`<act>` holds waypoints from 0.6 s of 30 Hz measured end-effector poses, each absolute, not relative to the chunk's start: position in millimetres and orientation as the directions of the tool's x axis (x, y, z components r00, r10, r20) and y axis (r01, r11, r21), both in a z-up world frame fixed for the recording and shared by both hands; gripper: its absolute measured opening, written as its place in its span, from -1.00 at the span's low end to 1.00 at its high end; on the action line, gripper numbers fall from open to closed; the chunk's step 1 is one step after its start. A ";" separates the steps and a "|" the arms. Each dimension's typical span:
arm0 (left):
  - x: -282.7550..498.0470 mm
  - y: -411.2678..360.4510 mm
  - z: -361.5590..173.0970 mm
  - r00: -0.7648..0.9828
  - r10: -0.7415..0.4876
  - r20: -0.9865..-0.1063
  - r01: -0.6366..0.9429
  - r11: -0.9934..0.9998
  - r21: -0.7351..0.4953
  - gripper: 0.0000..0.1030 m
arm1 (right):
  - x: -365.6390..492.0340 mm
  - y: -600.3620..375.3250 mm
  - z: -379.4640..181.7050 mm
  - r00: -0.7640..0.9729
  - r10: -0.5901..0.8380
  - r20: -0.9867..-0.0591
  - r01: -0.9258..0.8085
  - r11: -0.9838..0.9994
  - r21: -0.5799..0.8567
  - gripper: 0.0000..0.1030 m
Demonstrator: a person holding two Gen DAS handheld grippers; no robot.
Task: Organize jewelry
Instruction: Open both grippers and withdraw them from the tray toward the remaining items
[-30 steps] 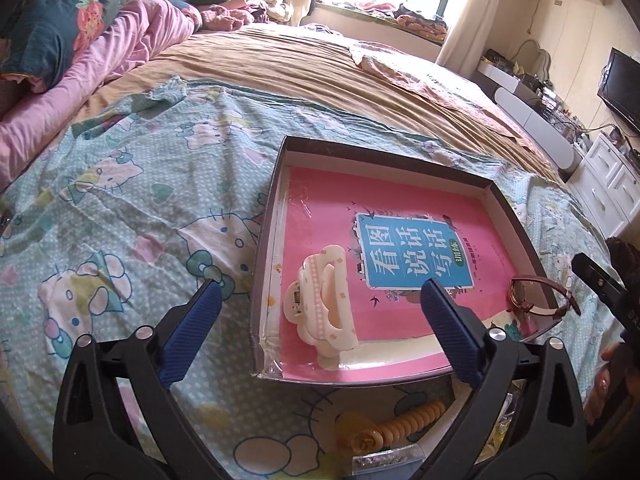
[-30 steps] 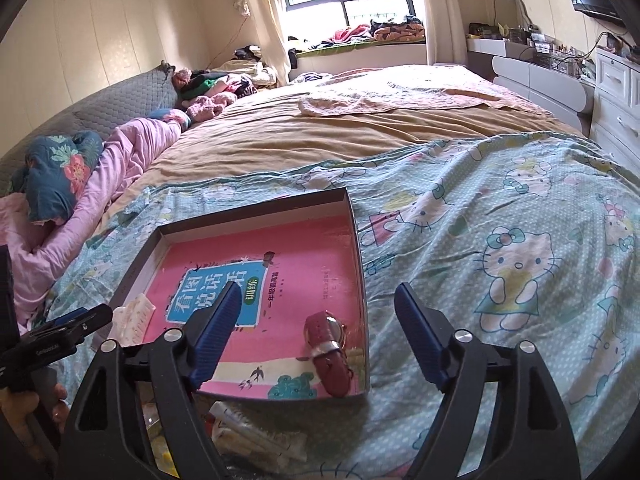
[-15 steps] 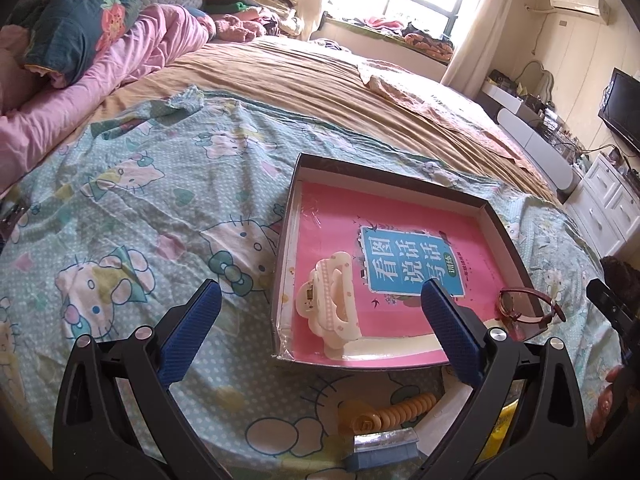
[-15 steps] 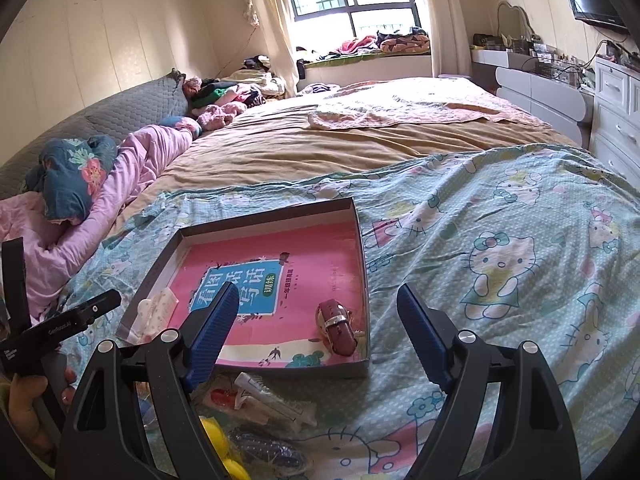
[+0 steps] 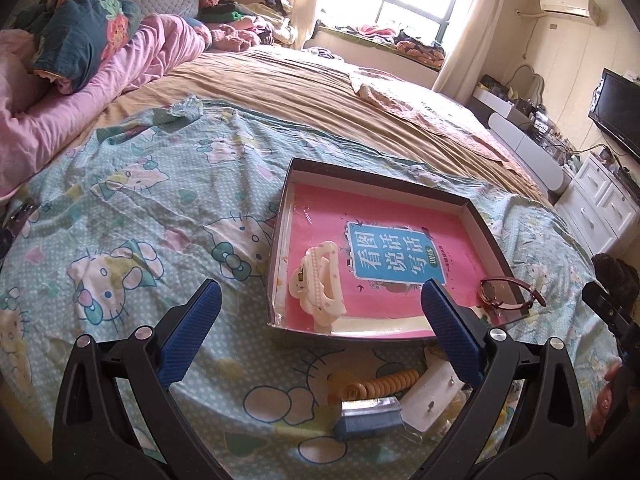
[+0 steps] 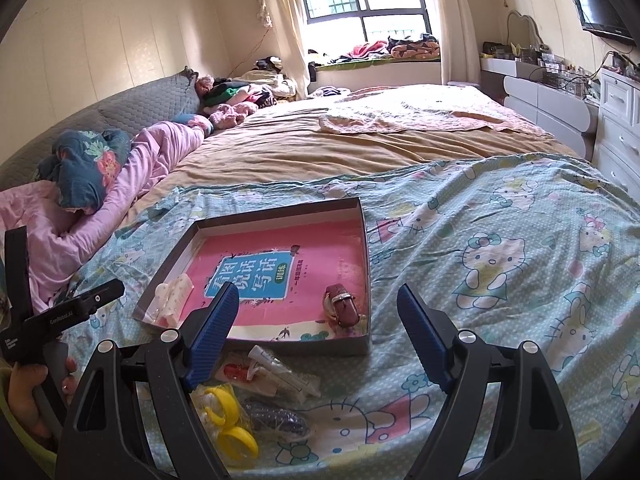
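A shallow dark box (image 5: 376, 184) (image 6: 276, 210) with a pink book cover inside lies on the patterned bedsheet. A cream hair claw (image 5: 318, 286) (image 6: 175, 294) rests in its near left corner. A dark red watch (image 5: 506, 290) (image 6: 342, 304) lies in its near right corner. Loose items sit on the sheet in front of the box: a tan beaded bracelet (image 5: 384, 384), a blue-grey clip (image 5: 368, 416), yellow rings (image 6: 224, 412) and clear packets (image 6: 276, 368). My left gripper (image 5: 320, 334) is open and empty, hovering above the box's near edge. My right gripper (image 6: 320, 334) is open and empty too.
Pink bedding and a dark floral pillow (image 6: 86, 168) lie at the far left of the bed. A tan blanket (image 6: 340, 144) covers the far half. White drawers (image 5: 600, 208) and a TV (image 5: 620, 110) stand to the right. The other handle and a hand (image 6: 24, 384) show at the left edge.
Both grippers have pulled back and risen from the box, so it looks smaller and more loose items show in front. Both stay open.
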State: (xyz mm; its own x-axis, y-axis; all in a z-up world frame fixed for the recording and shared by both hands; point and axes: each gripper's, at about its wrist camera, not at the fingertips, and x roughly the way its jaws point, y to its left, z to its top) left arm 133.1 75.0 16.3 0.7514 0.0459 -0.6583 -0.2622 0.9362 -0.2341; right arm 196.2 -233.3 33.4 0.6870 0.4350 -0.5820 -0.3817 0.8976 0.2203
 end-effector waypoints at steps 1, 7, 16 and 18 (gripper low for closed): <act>130.9 73.5 17.1 0.752 0.046 -0.657 -0.260 0.938 -0.231 0.81 | 193.8 -233.6 33.7 0.687 0.436 -0.582 -0.384 0.897 0.218 0.56; 121.4 68.0 18.7 0.752 0.039 -0.658 -0.250 0.941 -0.230 0.81 | 183.3 -235.5 34.7 0.680 0.444 -0.584 -0.395 0.892 0.218 0.56; 108.3 61.0 15.5 0.740 0.035 -0.672 -0.239 0.947 -0.213 0.81 | 169.6 -234.2 36.8 0.668 0.454 -0.589 -0.417 0.884 0.209 0.56; 105.5 60.4 14.6 0.737 0.035 -0.675 -0.238 0.948 -0.210 0.81 | 166.0 -233.9 36.8 0.666 0.455 -0.591 -0.422 0.883 0.205 0.56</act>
